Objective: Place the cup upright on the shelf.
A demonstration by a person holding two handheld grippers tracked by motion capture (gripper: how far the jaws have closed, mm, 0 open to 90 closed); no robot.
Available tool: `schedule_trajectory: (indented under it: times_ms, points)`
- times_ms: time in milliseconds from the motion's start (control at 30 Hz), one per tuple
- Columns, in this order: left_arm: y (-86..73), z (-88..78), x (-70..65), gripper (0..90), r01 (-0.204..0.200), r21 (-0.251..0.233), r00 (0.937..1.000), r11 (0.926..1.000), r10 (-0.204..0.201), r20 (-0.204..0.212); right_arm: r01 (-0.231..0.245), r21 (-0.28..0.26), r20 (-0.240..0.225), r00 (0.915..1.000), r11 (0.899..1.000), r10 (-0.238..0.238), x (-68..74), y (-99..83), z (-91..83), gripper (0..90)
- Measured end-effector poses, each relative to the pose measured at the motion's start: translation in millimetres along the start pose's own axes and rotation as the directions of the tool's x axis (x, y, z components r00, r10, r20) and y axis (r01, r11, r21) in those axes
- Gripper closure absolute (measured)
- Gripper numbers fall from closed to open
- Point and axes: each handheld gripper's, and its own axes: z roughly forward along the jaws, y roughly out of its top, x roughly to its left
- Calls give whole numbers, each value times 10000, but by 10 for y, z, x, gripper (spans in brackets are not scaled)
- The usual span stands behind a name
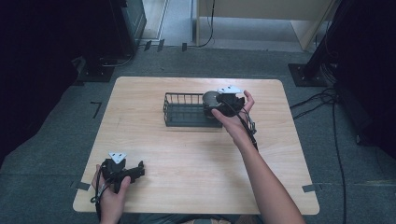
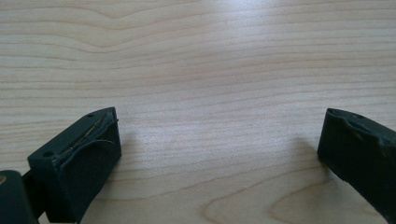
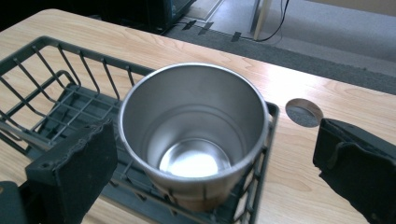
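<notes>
Steel cup [image 3: 194,135] stands upright in the right end of a black wire basket [image 1: 183,111], its open mouth facing up and its polished bottom catching the light. Seen from the right gripper view, the cup sits between the two black jaws of the right claw [image 3: 205,163], which are spread wide on either side of it; neither pad clearly touches the wall, so this claw is released. In the high view the right claw [image 1: 227,103] hangs over that same end of the basket, held by the person's right hand [image 1: 236,122], with the forearm reaching up from the near edge of the table [image 1: 154,154]. The basket lies toward the far edge of the table, a little right of the middle. A small round hole [image 3: 303,112] in the tabletop shows just beyond the basket's right end. Near the table's near left corner, the left hand [image 1: 111,196] holds the left claw [image 1: 135,171] low over the wood. Its jaws in the left gripper view are wide apart, with bare woodgrain between them, so the left claw [image 2: 219,140] is released too.
</notes>
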Motion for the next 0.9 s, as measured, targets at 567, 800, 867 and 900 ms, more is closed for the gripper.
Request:
schedule_trajectory:
  times_ms: [567,800,867,900]
  points:
    - [0,0,0,0,-5,6,10000,10000,5,1,-222,-295,22,9998,9993,222,-335,-333,-319,0]
    - [-1,1,0,0,3,-12,10000,10000,-3,2,-458,-137,262,9986,9989,462,-451,-487,-377,0]
    - [0,0,0,0,2,-6,10000,10000,-2,3,-553,-75,321,9979,9984,555,-483,-535,-389,0]
    - [0,1,0,0,6,-13,10000,10000,-6,3,-571,-70,363,9977,9983,573,-502,-560,-398,0]
